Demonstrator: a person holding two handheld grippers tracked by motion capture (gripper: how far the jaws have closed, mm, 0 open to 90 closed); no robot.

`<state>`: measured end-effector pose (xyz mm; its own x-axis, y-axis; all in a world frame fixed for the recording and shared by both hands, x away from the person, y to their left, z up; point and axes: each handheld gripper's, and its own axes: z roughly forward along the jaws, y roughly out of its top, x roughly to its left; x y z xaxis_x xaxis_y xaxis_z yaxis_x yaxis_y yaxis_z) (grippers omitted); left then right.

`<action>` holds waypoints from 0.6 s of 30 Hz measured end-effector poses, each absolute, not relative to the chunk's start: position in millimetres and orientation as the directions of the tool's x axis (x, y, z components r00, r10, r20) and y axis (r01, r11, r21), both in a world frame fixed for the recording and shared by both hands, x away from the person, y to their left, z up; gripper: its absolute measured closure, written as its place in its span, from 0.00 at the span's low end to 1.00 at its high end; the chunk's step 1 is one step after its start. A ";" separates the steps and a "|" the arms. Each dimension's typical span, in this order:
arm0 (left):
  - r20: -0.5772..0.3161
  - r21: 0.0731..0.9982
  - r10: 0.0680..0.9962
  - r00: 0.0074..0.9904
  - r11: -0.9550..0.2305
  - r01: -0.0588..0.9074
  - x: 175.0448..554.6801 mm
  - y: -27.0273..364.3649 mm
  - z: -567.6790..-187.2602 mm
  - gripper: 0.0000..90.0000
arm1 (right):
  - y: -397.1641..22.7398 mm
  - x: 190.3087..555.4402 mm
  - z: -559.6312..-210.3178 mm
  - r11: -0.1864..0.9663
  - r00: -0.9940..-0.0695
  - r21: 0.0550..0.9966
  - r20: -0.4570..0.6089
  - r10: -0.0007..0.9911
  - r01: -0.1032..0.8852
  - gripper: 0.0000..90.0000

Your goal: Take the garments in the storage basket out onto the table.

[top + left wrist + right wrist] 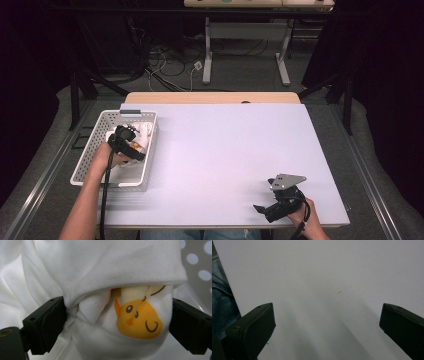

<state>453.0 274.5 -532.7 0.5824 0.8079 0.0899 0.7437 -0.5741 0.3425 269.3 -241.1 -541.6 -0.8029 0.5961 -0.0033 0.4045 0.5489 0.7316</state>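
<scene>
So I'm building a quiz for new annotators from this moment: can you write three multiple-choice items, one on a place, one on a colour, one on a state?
1. Where is the left tool?
A. in the white basket
B. at the table's far edge
C. over the floor

2. What colour is the print on the white cloth?
A. blue
B. green
C. orange-yellow

3. How do the right tool's jaws stand?
A. shut on a cloth
B. apart with nothing between them
C. shut on a cable

Answers: 1 A, the high view shows it reaching into the basket. 2 C, the left gripper view shows an orange-yellow cartoon face. 3 B, the right gripper view shows bare table between them.
</scene>
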 end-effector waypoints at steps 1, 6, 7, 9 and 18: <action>0.092 0.346 0.811 0.577 -0.570 0.745 452.8 275.1 -532.7 0.11 | -241.0 269.2 -541.6 0.546 -0.801 0.733 -0.002 0.598 0.406 0.00; 0.100 0.361 0.831 0.547 -0.543 0.758 452.0 276.6 -532.2 0.21 | -240.6 269.5 -542.0 0.547 -0.803 0.734 -0.004 0.596 0.402 0.00; 0.104 0.362 0.833 0.544 -0.541 0.759 451.7 276.4 -532.0 0.22 | -240.8 269.4 -541.5 0.550 -0.807 0.734 -0.004 0.591 0.399 0.00; 0.105 0.365 0.834 0.541 -0.539 0.759 451.3 277.8 -531.3 0.27 | -239.9 268.9 -541.4 0.549 -0.811 0.741 -0.011 0.585 0.386 0.00; 0.170 0.383 0.828 0.535 -0.556 0.738 446.5 281.0 -529.6 0.58 | -238.8 268.8 -541.8 0.557 -0.811 0.735 -0.016 0.585 0.387 0.00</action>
